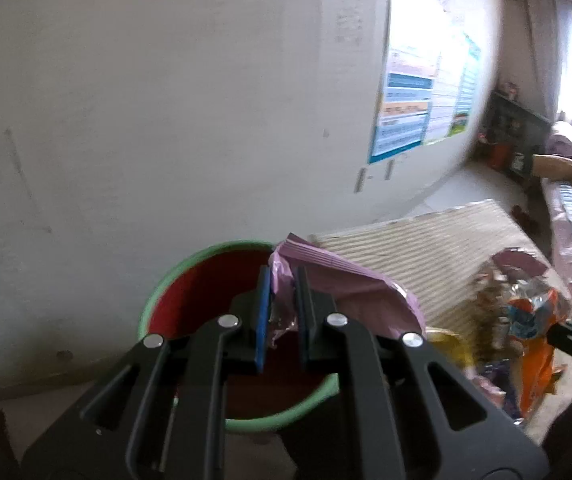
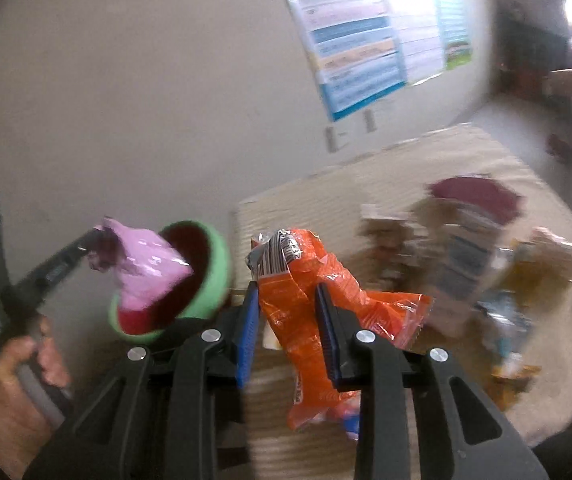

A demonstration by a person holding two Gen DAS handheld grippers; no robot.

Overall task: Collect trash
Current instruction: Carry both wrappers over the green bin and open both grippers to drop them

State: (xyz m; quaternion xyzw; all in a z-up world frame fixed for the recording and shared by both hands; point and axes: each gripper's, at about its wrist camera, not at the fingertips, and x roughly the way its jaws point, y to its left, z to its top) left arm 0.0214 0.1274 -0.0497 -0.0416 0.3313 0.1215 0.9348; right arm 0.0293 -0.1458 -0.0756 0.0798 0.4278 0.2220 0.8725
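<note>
L hand-held gripper [image 1: 281, 312] is clamped on a crumpled pink wrapper [image 1: 338, 280], blue pads [image 1: 262, 316] pinching its near end. It hangs right over the mouth of the bin [image 1: 173, 280], a round bucket w/ light green rim and dark red inside. Bulk of the wrapper fans out to the right past the rim. The bin sits on the floor close to the white wall [image 1: 165, 100].

From the R wrist cam, the same pink wrapper [image 2: 149, 268] shows at the bin [image 2: 213, 264] opening, the L hand-held gripper [image 2: 97, 240] on it, and the person's left hand [image 2: 25, 360] on the handle.

R hand-held gripper [image 2: 288, 320] has its fingers closed on an orange snack wrapper [image 2: 310, 304]. The silver barcode end sticks up above the fingers and the rest droops below. It's held in the air, just right of the bin and above a striped beige mat [image 2: 326, 184] on the floor.

More trash lies on the mat beyond: a blurred pile of wrappers [image 2: 478, 256] w/ a maroon piece on top; can't make out each item. In the L cam the orange wrapper [image 1: 538, 352] is at far right, near that pile [image 1: 498, 292] on the mat [image 1: 426, 240].

A blue/white poster [image 1: 422, 100] hangs on the wall.
</note>
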